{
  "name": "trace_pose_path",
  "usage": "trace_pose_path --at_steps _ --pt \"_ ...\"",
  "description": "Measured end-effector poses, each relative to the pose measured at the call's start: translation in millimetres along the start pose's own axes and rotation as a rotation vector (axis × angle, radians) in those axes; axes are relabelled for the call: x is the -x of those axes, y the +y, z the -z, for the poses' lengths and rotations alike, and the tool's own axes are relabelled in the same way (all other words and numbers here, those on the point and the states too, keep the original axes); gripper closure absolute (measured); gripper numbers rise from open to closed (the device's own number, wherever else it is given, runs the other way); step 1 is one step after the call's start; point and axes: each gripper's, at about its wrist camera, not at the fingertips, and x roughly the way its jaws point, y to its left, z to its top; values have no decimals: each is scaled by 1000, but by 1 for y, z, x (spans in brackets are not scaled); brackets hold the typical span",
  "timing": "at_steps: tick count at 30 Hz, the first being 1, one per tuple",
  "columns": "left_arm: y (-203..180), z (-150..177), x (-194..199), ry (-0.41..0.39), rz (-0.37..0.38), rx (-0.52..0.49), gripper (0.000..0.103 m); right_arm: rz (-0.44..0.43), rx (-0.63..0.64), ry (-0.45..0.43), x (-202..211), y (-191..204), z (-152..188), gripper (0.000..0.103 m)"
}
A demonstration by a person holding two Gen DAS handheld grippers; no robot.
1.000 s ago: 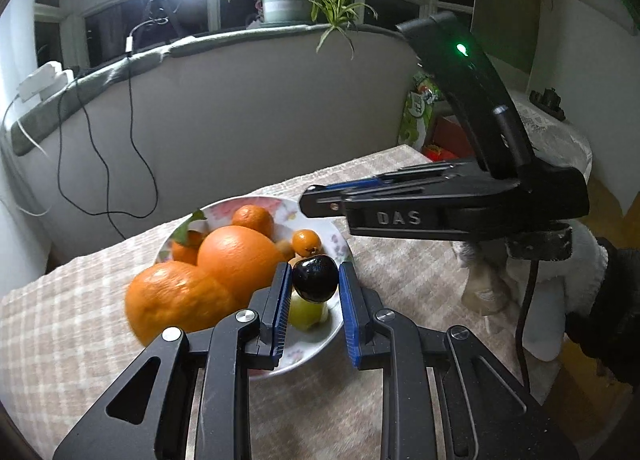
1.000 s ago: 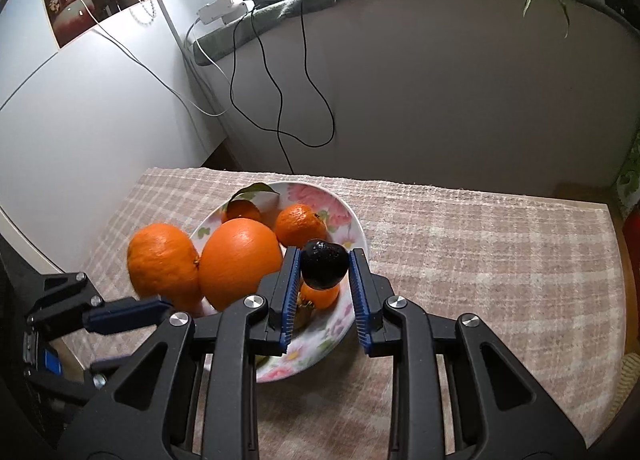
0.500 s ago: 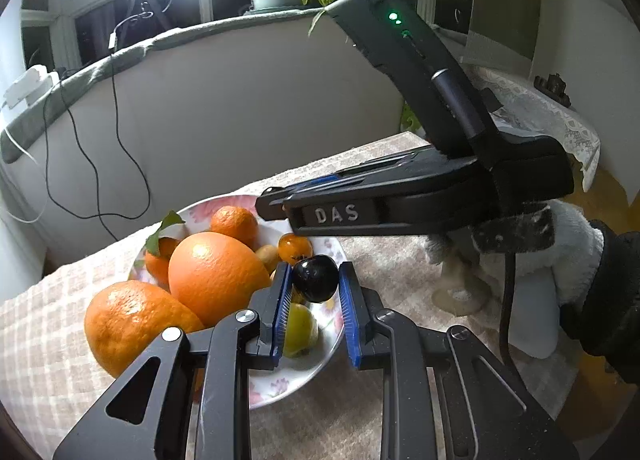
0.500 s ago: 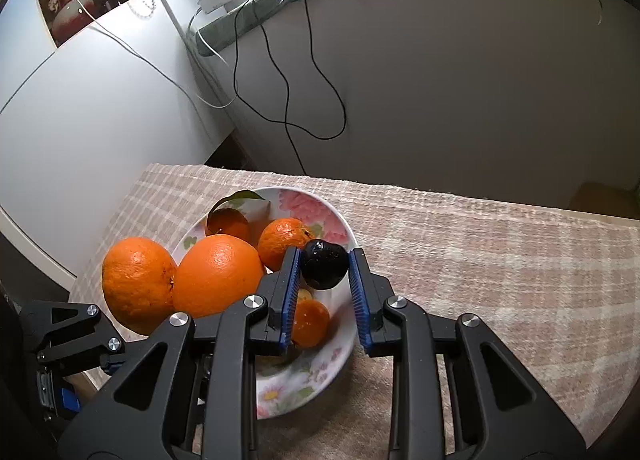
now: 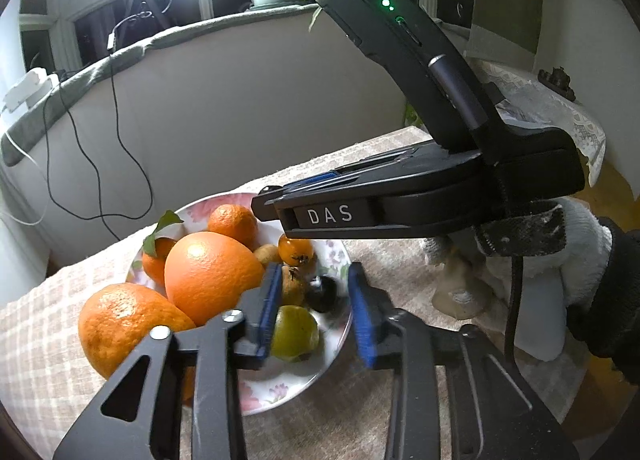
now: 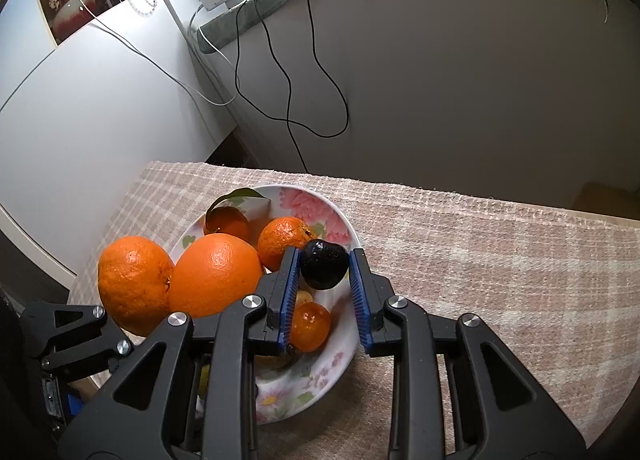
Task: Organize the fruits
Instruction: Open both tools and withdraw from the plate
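Pinching a dark round fruit (image 6: 323, 269) between its blue pads, the right gripper (image 6: 323, 280) hangs over the floral plate (image 6: 316, 376). Left gripper (image 5: 314, 306) stands spread; a second dark fruit (image 5: 325, 293), blurred, sits between its fingers with gaps either side, just past the green fruit (image 5: 294, 334). Big oranges (image 5: 210, 274) are piled left of both tools. Plate rests on the checked tablecloth (image 6: 500, 260).
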Motion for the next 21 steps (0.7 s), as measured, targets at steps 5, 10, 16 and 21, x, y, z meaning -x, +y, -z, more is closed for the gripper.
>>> trace_pose_path --at_steps 5,10,16,21 --pt "3 -2 -1 -1 -5 -3 66 12 23 -25 6 6 -1 41" --pt "5 -2 0 0 -6 0 65 13 24 -29 8 7 -2 40" --pt "6 -2 4 -8 -4 8 57 8 7 -41 16 3 -1 40" --pt "8 -2 7 -10 -6 14 56 13 3 -55 25 1 1 31"
